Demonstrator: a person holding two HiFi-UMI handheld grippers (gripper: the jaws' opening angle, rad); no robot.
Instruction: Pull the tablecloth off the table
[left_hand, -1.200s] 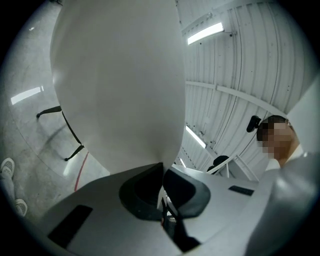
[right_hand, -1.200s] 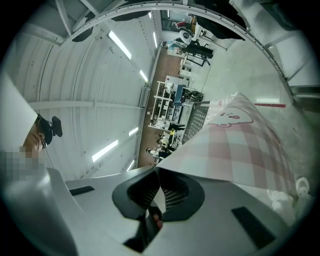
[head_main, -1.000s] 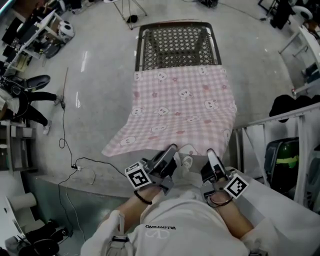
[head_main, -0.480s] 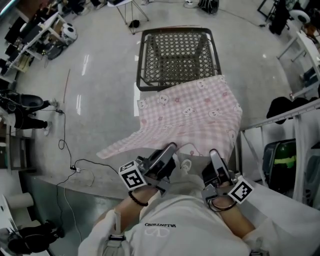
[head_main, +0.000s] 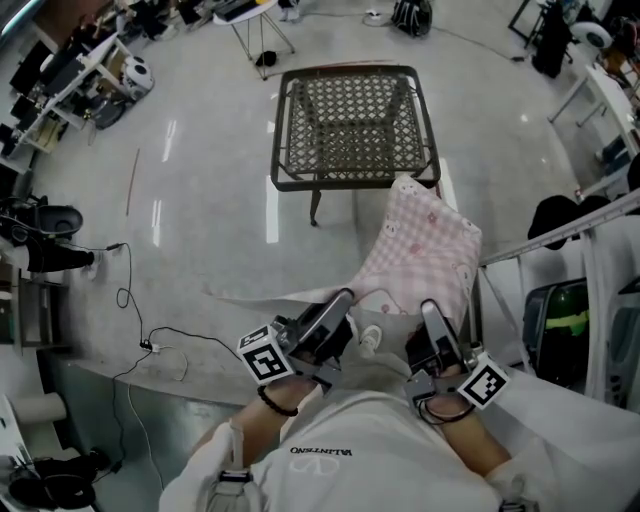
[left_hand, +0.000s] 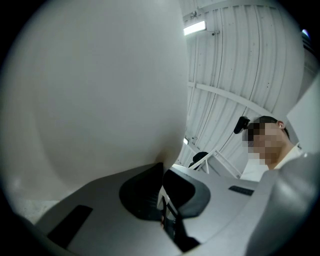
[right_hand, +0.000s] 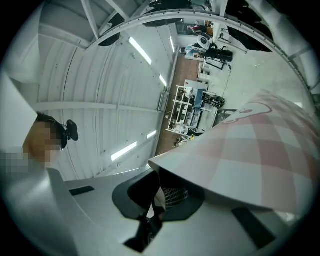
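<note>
Tablecloth (head_main: 420, 250), pinched by left gripper (head_main: 338, 303) and right gripper (head_main: 430, 308) (jaws closed on fabric), nearly clears table (head_main: 350, 120); haul trailing corner clear.

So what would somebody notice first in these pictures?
The pink checked tablecloth stands out most, lifted up in the air in the lower middle of the head view. Its near edge is pinched in the left hand-held gripper and the right hand-held gripper. Beyond it, the dark metal mesh table stands bare on the shiny grey floor.
</note>
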